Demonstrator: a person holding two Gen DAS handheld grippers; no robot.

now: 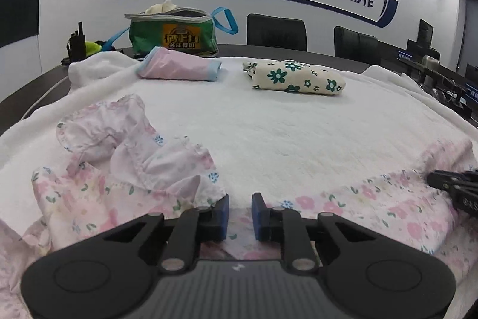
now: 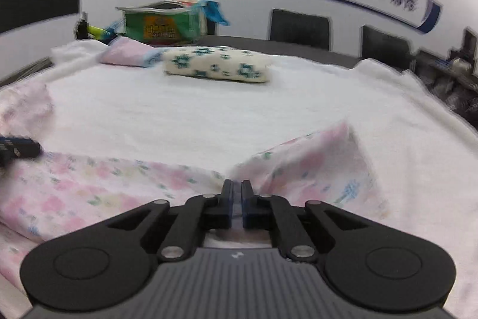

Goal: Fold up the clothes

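Observation:
A pink floral garment (image 1: 98, 187) lies crumpled across the near edge of the white towel (image 1: 269, 127); it also shows in the right wrist view (image 2: 89, 184). My left gripper (image 1: 240, 216) is open, its blue pads just above the garment's edge, holding nothing. My right gripper (image 2: 236, 199) is shut on a fold of the pink floral garment, with a corner (image 2: 322, 157) raised beside it. The right gripper also shows at the right edge of the left wrist view (image 1: 454, 184). The left gripper shows at the left edge of the right wrist view (image 2: 18, 148).
A folded pink garment (image 1: 179, 66) and a folded cream garment with green flowers (image 1: 295, 76) lie at the back of the towel. A green bag (image 1: 173, 33) stands behind them. Black chairs (image 1: 276, 32) line the far table edge. A radio (image 1: 77, 44) stands at back left.

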